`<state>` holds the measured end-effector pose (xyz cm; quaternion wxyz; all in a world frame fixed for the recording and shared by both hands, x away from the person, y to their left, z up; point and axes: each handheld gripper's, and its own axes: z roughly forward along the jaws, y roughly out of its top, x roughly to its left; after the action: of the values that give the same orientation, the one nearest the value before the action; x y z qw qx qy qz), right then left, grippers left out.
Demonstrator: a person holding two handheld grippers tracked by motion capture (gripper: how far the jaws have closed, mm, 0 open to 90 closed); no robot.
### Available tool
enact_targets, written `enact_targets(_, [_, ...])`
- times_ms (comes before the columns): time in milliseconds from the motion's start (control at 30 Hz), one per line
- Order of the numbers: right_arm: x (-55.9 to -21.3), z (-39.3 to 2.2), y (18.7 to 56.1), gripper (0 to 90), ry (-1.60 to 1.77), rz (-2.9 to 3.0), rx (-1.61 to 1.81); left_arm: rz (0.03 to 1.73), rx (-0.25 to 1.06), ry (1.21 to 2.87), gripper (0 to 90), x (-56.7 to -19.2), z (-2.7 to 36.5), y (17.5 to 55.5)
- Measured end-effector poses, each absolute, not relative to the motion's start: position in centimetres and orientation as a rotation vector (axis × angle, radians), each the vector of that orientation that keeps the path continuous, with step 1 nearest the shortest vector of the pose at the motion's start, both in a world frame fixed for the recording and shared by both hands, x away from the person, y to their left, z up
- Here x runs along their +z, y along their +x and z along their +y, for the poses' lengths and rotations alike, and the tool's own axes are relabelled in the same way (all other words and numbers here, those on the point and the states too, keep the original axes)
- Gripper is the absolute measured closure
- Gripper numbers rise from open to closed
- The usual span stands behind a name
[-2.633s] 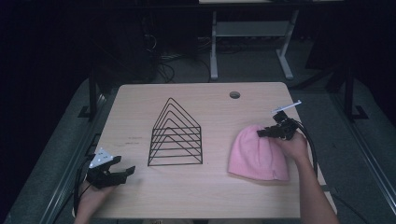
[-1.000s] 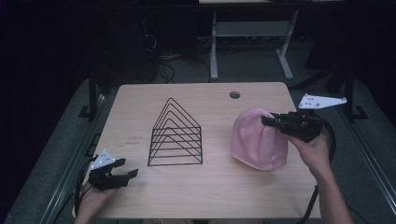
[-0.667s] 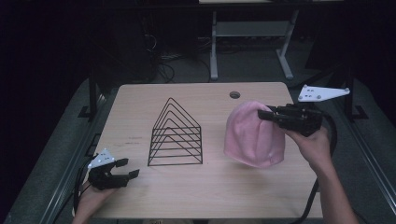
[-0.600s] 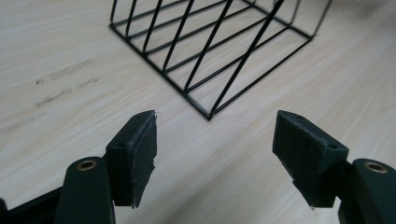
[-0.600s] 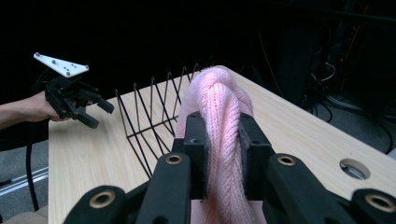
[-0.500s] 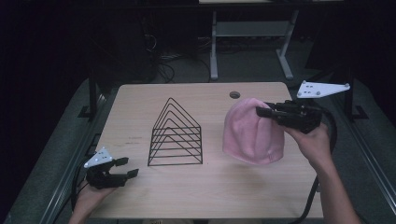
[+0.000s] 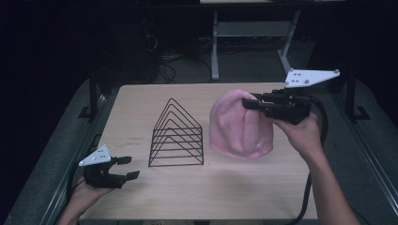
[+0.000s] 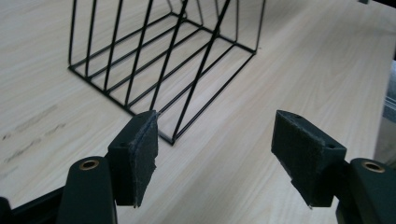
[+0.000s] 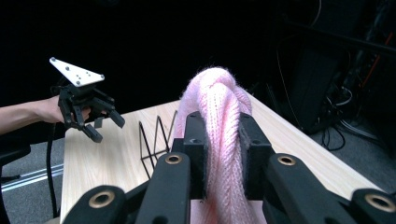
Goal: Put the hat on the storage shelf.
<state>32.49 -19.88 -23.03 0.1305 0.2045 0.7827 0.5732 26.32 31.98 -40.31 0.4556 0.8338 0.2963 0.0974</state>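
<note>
High view, nearest first: the left tongs (image 7: 123, 168) sit at the surface's (image 7: 234, 192) near left corner, released, nothing between the pads (image 8: 140, 149); the wire rack (image 7: 177, 135) stands mid-surface, just ahead of them; right of it the pink hat (image 7: 239, 125) hangs clear above the surface, its top bunched in the right tongs (image 7: 251, 104), clenched on the knit (image 9: 219, 121).

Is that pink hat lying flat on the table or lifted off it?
Lifted. The pink hat hangs from the right gripper, whose jaws pinch a bunched fold; its lower edge looks just above the table.
</note>
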Motion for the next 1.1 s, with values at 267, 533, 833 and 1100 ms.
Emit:
enact_targets(267, [-21.2,-17.3,32.6,76.3,0.525,2.284,1.672,0.691,0.193,2.065,31.5,-39.3,31.5,26.6])
enact_targets(533, [-19.0,-14.1,32.8,76.3,0.43,2.286,1.685,0.637,0.169,2.066,31.8,-37.2,31.1,26.9])
enact_targets(833, [-17.7,-11.1,33.7,76.2,0.37,2.298,1.685,0.554,0.156,2.067,31.7,-34.9,29.9,27.7])
enact_targets(1100, [-17.3,-9.0,34.5,76.1,0.333,2.318,1.682,0.502,0.151,2.06,31.5,-33.0,28.8,28.7])
